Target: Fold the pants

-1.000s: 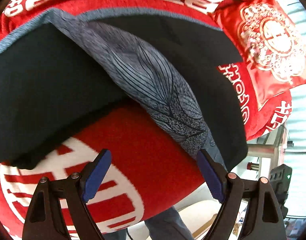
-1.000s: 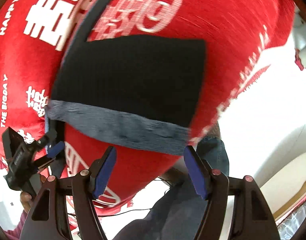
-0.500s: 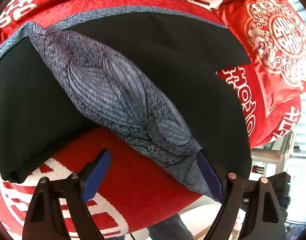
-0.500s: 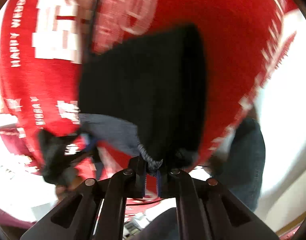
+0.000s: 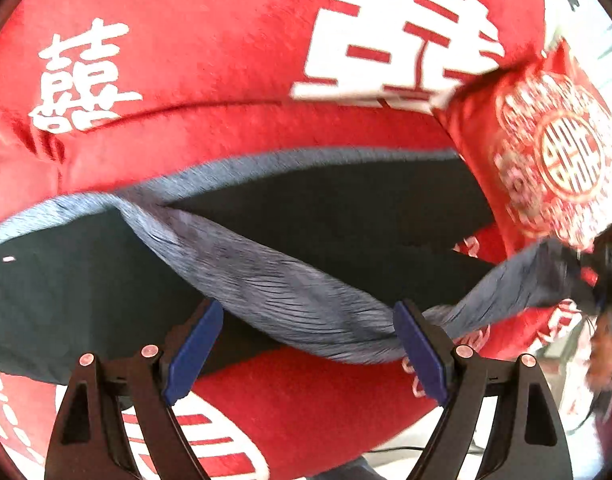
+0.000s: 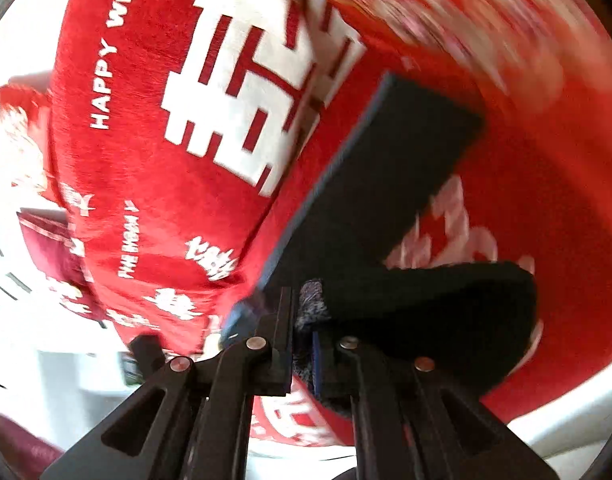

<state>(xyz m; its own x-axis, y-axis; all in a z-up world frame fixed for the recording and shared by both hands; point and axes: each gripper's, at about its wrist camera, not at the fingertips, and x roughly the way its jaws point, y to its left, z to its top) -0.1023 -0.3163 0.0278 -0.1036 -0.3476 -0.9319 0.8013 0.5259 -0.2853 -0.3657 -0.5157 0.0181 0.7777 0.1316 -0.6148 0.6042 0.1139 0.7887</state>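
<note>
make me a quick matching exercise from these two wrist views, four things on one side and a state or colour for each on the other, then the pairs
Things:
1. left gripper
2. right gripper
3. pants
4. blanket

States or colours:
A. red with white characters
B. jaws wide open, nothing clamped
C. black with a grey patterned band
D. shut on a bunched corner of cloth

Pairs: 1-B, 2-D, 3-C, 4-A

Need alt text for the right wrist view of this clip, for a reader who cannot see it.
The right hand-held gripper is shut on a grey edge of the dark pants, which lie on a red blanket with white wedding lettering. One pant leg stretches away from the camera; motion blur smears the upper right.
</note>
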